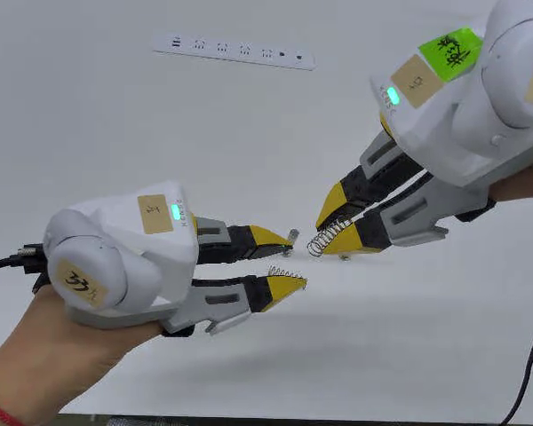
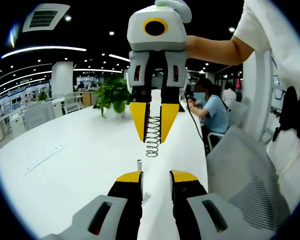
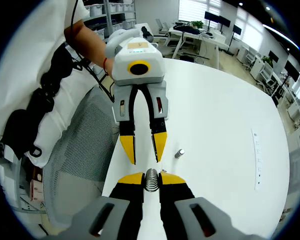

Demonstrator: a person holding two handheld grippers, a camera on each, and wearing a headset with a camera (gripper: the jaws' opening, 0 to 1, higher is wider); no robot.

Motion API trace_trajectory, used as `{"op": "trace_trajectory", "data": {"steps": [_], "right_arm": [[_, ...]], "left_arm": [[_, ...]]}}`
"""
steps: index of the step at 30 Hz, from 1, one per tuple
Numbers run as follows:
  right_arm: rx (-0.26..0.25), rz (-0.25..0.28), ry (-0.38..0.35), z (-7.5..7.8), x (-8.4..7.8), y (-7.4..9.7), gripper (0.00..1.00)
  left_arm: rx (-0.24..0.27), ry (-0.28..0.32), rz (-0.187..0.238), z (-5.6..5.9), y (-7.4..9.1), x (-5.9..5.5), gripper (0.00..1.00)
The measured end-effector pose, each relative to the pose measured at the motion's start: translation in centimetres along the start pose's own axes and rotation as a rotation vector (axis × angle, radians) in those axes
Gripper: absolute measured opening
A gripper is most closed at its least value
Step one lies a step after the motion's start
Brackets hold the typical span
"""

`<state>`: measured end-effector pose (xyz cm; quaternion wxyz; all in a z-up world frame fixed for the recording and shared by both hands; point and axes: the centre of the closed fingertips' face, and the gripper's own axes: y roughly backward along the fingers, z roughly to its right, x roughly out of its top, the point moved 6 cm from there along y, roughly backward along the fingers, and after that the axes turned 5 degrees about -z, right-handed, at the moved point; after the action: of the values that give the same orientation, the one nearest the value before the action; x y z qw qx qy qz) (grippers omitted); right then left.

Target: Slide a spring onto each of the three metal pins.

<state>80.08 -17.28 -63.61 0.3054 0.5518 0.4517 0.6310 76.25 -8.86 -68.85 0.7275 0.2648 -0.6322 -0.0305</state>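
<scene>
The left tongs (image 1: 295,261) stand open, a small spring (image 1: 280,273) lying loose against one jaw. A metal pin (image 1: 291,237) stands on the bench (image 1: 249,133) just beside them. The right tongs (image 1: 325,238) pinch a larger spring (image 1: 330,236) nearby. Brought in tilted, it could snag the pin top and topple it.

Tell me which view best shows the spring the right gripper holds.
Left gripper view: the spring shows full-length, clamped between the right gripper tips. Head view shows it slanted, partly hidden; right gripper view, end-on.
</scene>
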Motion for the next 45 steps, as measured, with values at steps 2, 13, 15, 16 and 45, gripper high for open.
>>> {"op": "trace_trajectory", "data": {"steps": [2,13,15,16,45], "right_arm": [[-0.01,-0.002,-0.005,0.3,0.0,0.1,0.12],[-0.045,-0.038,-0.043,2.6,-1.1,-1.2,0.12],[-0.054,-0.056,-0.045,3.2,-1.6,-1.9,0.12],[-0.056,-0.059,-0.051,3.5,-1.7,-2.1,0.12],[-0.013,-0.139,-0.089,6.2,-3.7,-7.2,0.12]], "left_arm": [[0.004,-0.003,-0.012,-0.1,0.2,-0.3,0.24],[0.018,0.001,-0.055,-0.6,1.4,-1.9,0.36],[0.019,0.008,-0.063,-0.8,1.6,-2.3,0.37],[0.023,0.015,-0.065,-0.9,1.8,-2.4,0.38],[0.086,0.131,-0.085,-3.1,4.0,-5.5,0.83]]}}
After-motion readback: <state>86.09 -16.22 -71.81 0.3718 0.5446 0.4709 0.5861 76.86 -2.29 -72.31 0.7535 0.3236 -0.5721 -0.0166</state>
